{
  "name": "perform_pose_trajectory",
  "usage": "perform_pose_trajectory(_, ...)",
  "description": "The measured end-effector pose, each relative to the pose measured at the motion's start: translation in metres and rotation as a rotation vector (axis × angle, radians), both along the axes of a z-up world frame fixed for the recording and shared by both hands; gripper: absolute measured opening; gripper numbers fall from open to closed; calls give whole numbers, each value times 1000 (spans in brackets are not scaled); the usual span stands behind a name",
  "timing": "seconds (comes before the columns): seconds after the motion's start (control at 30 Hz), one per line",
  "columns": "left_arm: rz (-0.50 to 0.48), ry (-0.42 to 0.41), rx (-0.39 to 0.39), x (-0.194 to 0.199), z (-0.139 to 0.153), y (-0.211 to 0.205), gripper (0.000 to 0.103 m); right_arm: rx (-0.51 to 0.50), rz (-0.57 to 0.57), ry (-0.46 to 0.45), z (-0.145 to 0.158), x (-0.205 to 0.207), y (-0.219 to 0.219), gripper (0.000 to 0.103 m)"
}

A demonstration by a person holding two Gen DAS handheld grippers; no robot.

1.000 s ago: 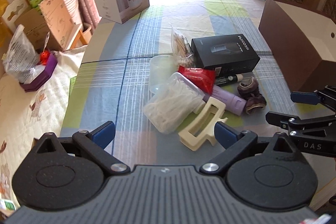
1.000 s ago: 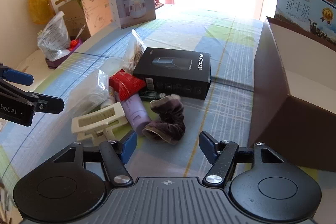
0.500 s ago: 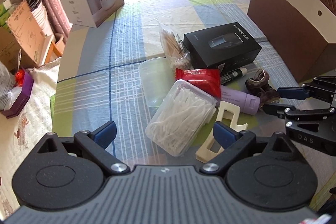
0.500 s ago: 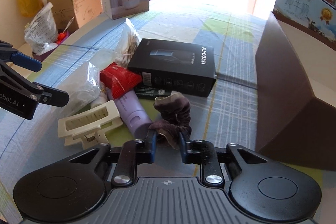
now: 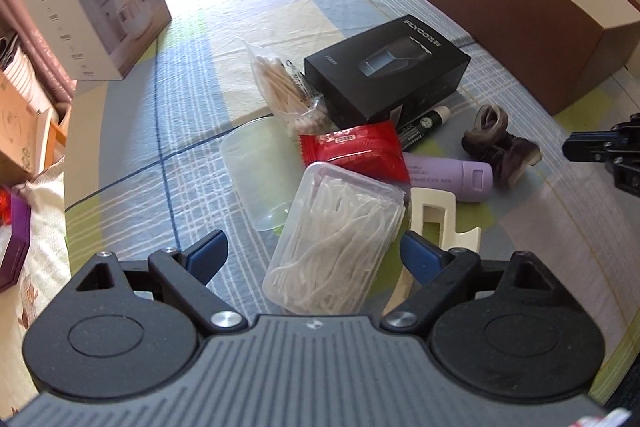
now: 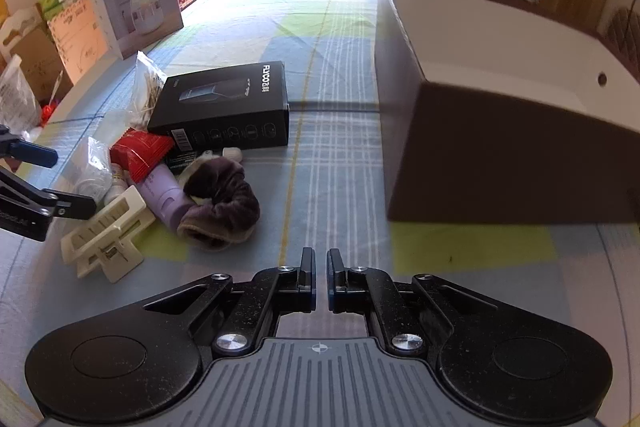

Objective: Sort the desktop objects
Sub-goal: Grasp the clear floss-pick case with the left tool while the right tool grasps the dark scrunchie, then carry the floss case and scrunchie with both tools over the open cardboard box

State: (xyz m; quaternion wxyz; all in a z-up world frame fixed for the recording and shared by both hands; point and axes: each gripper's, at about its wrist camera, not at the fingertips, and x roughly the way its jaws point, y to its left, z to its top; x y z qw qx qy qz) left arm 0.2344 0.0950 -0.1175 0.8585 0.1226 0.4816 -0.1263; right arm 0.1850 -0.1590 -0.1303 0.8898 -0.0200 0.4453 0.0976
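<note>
Between left gripper (image 5: 314,253) fingers, floss-pick box (image 5: 334,241)

Right gripper (image 6: 321,281), fingers nearly together, empty beside scrunchie (image 6: 222,205).

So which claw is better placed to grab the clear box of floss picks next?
Probably left. The left claw is open with the floss pick box lying between its fingers; the right claw is shut and off beside the scrunchie.

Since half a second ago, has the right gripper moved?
Yes. The right gripper has shifted right, toward the brown box; the scrunchie it straddled now lies to its left, and its jaws are shut and empty.
</note>
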Motion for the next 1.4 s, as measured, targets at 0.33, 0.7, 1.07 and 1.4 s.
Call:
perform_pose_trajectory(0.33,-64,33,-20,3,-13,2,58,81,65,-52,8,-2,14,61)
perform_pose_trajectory(0.7,56,36,-47,-18,-1,27,57,5,253,-47,-13,23,56,65)
perform_pose_trajectory(1.07,147,51,-43,-20,3,29,57,-11,262,-43,-23,29,46,21)
perform_pose_trajectory(1.4,138,27,-75,-29,26,-3,57,102,276,-49,17,12,19,19)
